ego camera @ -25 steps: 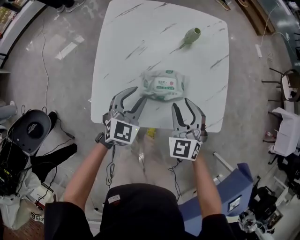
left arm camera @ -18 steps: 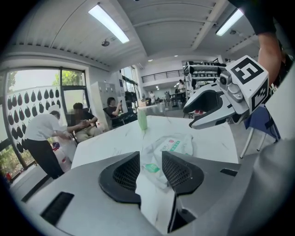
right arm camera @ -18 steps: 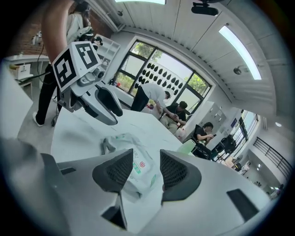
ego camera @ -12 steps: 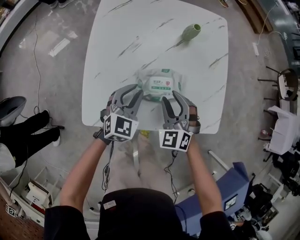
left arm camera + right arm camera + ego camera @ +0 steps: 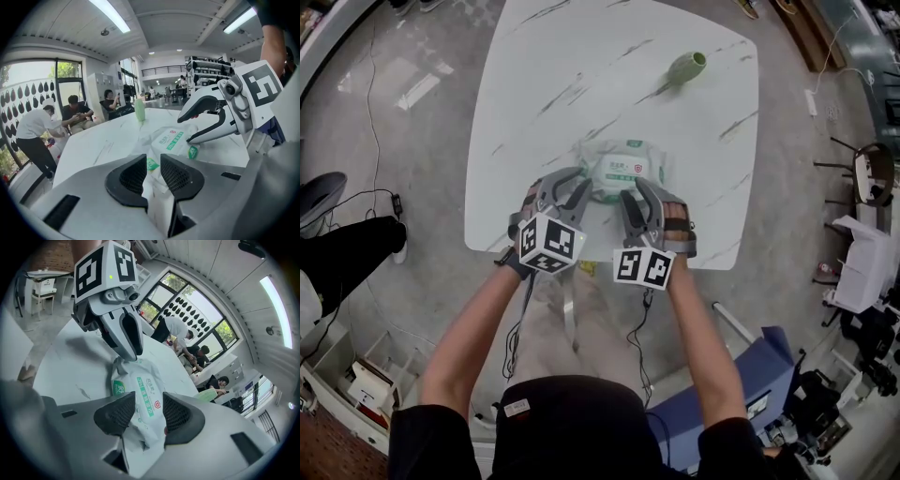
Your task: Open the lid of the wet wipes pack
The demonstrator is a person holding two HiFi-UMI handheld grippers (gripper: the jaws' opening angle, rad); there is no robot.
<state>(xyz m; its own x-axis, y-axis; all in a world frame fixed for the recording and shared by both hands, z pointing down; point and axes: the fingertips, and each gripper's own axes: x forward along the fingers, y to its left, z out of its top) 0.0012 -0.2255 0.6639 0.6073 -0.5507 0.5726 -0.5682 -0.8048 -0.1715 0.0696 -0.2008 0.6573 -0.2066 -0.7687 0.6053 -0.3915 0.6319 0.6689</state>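
— How many tables were there?
— One white, marble-patterned square table point(image 5: 534, 84), with two things on it: one soft white, green-labelled wet wipes pack point(image 5: 623, 169) and one pale green narrow-necked vase point(image 5: 685, 68).
— And the tools?
— Two grey two-jaw tools: the left gripper point(image 5: 567, 186) and the right gripper point(image 5: 637, 192). Each bore one white cube with black square markers, the left cube point(image 5: 551, 244) and the right cube point(image 5: 643, 267), so two cubes.
— Any people?
— Three by the windows: one bending person in white point(image 5: 35, 126), one seated person in dark clothes point(image 5: 77, 112) and another seated person behind point(image 5: 110, 99). Farther figures were too small to count.
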